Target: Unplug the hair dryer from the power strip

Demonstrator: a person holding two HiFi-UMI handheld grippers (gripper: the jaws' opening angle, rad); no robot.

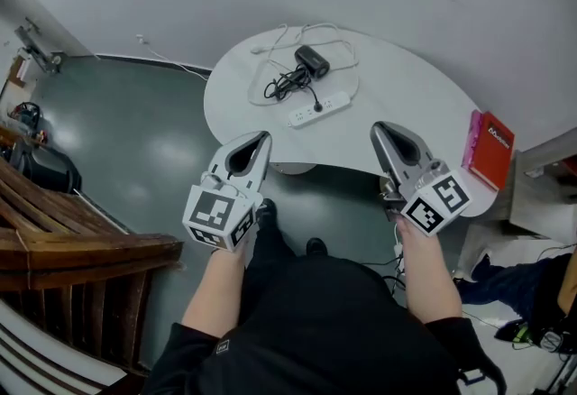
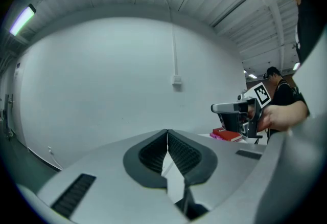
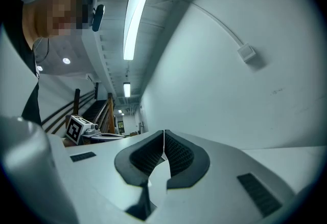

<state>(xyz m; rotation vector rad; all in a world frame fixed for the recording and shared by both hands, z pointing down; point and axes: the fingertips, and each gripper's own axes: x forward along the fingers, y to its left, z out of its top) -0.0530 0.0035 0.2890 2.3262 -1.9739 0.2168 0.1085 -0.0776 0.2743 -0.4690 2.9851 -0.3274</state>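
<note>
In the head view a black hair dryer (image 1: 311, 59) lies at the far side of a round white table (image 1: 388, 87), its black cord (image 1: 287, 82) bunched beside it. The cord's plug (image 1: 317, 105) sits in a white power strip (image 1: 319, 109). My left gripper (image 1: 263, 137) and right gripper (image 1: 377, 127) hover side by side at the table's near edge, well short of the strip. In the left gripper view (image 2: 167, 132) and the right gripper view (image 3: 163, 133) the jaws are shut with tips together and nothing between them.
A red book (image 1: 493, 150) on a pink one lies at the table's right edge. A white cable (image 1: 302, 31) loops round the hair dryer. Wooden stairs (image 1: 63, 231) stand at the left. Cables and bags lie on the floor at the right.
</note>
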